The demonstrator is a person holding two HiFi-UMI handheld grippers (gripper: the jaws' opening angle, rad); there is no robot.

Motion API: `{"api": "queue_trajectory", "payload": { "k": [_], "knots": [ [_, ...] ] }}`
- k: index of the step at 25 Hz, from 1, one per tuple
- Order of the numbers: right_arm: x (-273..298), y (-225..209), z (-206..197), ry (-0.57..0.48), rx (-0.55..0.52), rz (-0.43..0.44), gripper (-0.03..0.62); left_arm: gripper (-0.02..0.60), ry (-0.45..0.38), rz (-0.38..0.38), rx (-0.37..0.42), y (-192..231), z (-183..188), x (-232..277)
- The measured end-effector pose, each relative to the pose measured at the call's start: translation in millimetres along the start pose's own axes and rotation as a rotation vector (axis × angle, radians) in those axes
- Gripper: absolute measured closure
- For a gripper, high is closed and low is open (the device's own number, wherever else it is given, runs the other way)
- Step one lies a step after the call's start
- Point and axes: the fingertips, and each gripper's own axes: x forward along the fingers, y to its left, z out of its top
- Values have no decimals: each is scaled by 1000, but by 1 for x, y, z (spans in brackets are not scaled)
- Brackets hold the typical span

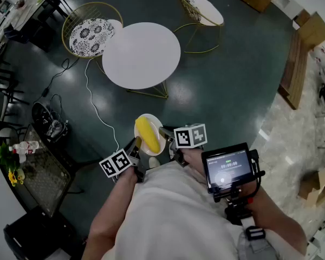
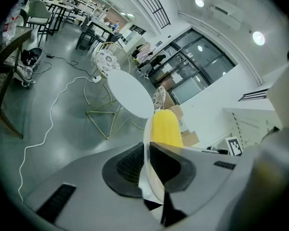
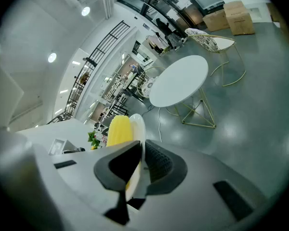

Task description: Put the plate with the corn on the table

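The left gripper [image 1: 136, 143] and the right gripper [image 1: 166, 132] each clamp the rim of the white plate [image 1: 153, 121], at its 8 o'clock and 3 o'clock edges. A yellow corn cob [image 1: 147, 134] lies on the plate, which is held above the dark floor [image 1: 233, 80]. The round white table [image 1: 141, 55] stands apart at 12 o'clock.

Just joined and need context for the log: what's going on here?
A person is carrying a white plate with a corn cob on it, using two handheld grippers. The left gripper and the right gripper each have their fingers shut on opposite sides of the plate's rim. The plate is in the air above the floor, short of the round white table ahead, and has not yet been set down.
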Motion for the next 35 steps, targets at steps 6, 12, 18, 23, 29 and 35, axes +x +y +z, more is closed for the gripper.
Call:
{"api": "queue_trajectory", "payload": {
  "k": [6,12,18,23,29,35],
  "knots": [
    [-16,31,-47,-64,49,-5,551,540,5,-31,15,3,-31,-51],
    [-17,55,-88,-92,76,-16,551,543,21,-58,36,15,-50,-90],
    [-17,80,-112,-114,75,-33,551,543,29,-80,46,25,-57,-118],
    [-13,93,-122,-130,59,-46,551,545,28,-105,51,33,-58,-133],
    [-5,110,-142,-131,53,-47,551,545,18,-106,54,46,-63,-157],
    [-6,119,-154,-130,47,-50,551,545,14,-106,48,52,-71,-170]
  ]
}}
